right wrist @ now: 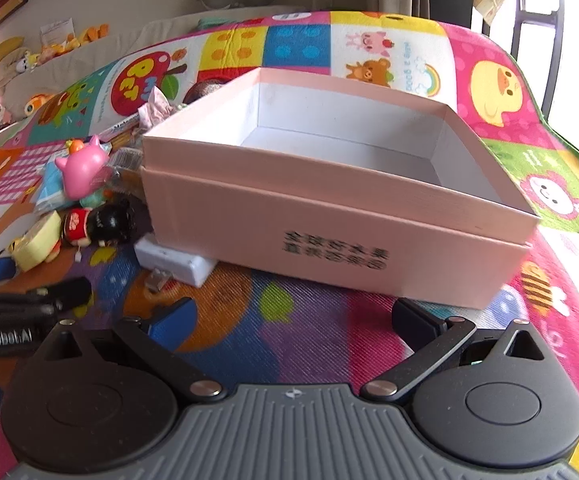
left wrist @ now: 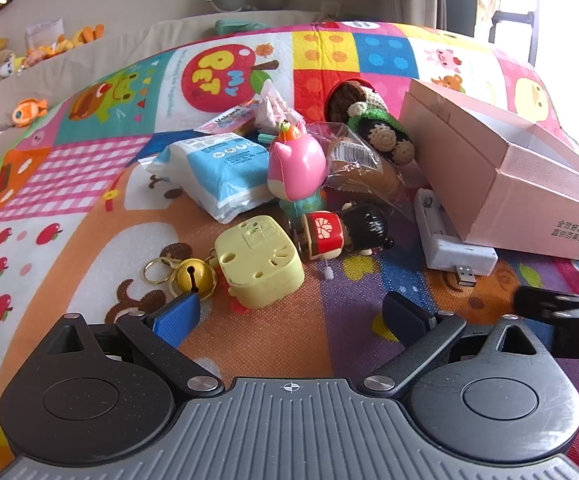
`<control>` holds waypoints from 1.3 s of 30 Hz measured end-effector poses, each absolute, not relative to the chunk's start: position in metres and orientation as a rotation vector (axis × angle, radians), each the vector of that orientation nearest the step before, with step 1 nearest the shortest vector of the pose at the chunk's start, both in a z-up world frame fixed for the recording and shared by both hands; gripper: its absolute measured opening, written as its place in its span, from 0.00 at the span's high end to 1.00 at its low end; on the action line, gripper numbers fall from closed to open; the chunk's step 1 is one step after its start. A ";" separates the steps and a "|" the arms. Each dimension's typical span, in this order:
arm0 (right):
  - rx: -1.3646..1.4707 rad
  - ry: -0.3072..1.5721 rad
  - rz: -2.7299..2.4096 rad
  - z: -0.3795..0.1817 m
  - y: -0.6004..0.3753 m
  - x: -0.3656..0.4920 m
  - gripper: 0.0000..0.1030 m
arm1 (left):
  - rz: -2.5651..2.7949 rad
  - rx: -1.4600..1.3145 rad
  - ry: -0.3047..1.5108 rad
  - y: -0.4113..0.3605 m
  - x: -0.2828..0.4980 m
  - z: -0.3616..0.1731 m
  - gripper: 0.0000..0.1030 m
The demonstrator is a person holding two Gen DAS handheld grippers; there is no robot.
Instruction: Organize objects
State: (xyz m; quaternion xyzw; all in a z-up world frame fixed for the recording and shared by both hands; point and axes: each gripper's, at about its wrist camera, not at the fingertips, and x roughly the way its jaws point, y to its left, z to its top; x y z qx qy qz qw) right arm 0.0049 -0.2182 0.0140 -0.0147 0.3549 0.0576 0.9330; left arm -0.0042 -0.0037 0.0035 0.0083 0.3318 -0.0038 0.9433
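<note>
A pile of small objects lies on a colourful play mat: a yellow toy block, a gold bell on a key ring, a red and black wind-up doll, a pink figure, a blue and white tissue pack, a wrapped snack, a crocheted doll and a white USB charger. An open pink box stands to the right, empty inside. My left gripper is open just short of the yellow block. My right gripper is open in front of the box.
The play mat covers a bed or sofa. Plush toys lie along the far left edge. The charger is tucked under the box's left corner. The left gripper's body shows at the right view's left edge.
</note>
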 end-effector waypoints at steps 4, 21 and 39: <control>-0.006 0.726 0.052 0.015 -0.250 -0.009 0.00 | -0.092 0.013 0.672 -0.007 -0.012 0.006 0.03; -0.010 0.785 0.053 0.015 -0.266 -0.011 0.00 | -0.239 -0.031 0.549 0.022 0.036 0.077 0.03; 0.007 0.771 0.043 0.015 -0.268 -0.017 0.00 | -0.128 -0.226 0.915 -0.031 0.257 0.026 0.27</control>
